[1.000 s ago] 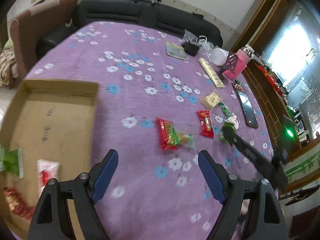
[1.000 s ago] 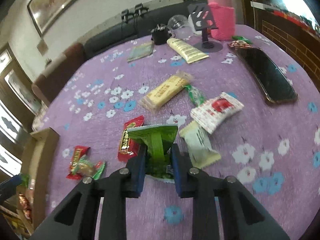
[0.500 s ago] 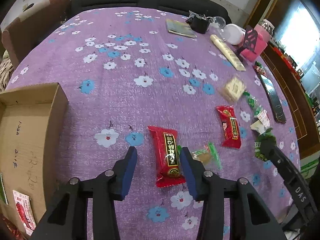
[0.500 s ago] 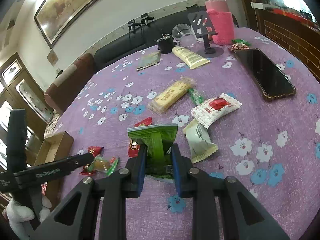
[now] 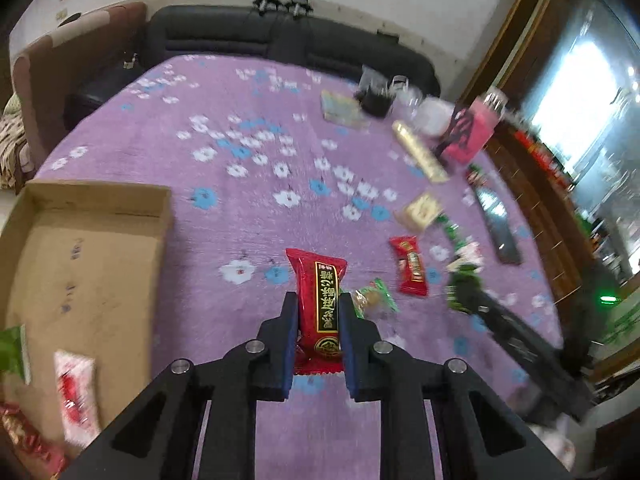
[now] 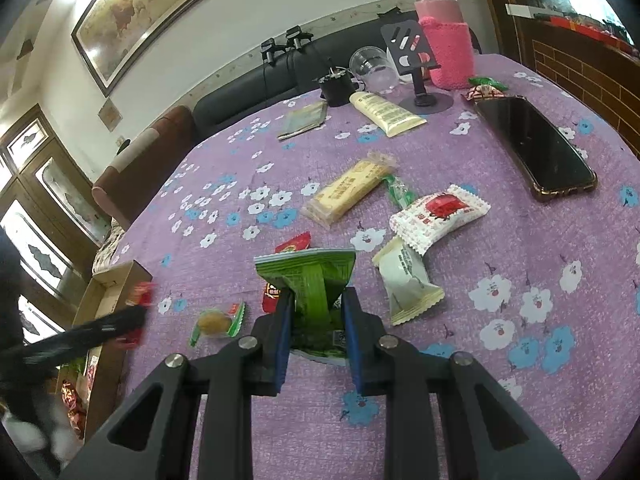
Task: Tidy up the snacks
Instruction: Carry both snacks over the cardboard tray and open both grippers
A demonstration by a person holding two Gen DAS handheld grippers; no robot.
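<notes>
1. Left gripper [image 5: 318, 320]: having just been closing from a wide spread, now clamping the red snack packet [image 5: 319, 308] between its blue pads [image 5: 289, 344], where a second ago nothing lay between them.
2. Lifting that packet clear of the purple flowered tablecloth [image 5: 248, 208], the wrapper standing lengthwise between the fingers and sticking out past the tips.
3. Pointing steeply downward, with the cardboard box [image 5: 100, 216] off to the left of the fingers and a white-and-red packet [image 5: 76, 396] lying inside it near the bottom edge.
4. Leaving the small clear-wrapped cake [image 5: 374, 298] just right of the tips, and another red packet [image 5: 412, 270] further right.
5. Right gripper [image 6: 318, 316]: gripping the green snack packet [image 6: 312, 280] exactly as a second ago, jaws narrow and pressing on its lower half, the sealed top fanning out above the tips.
6. Holding steady and angled down over the cloth, unchanged in place.
7. Showing beyond its tips the yellow wafer bar [image 6: 348, 188] ahead, the white-and-red packet [image 6: 438, 216] and a pale green-white packet [image 6: 404, 280] to the right, a black phone [image 6: 536, 148] far right.
8. Showing the left gripper as a blurred dark bar [image 6: 88, 332] to the left, beside the box.
</notes>
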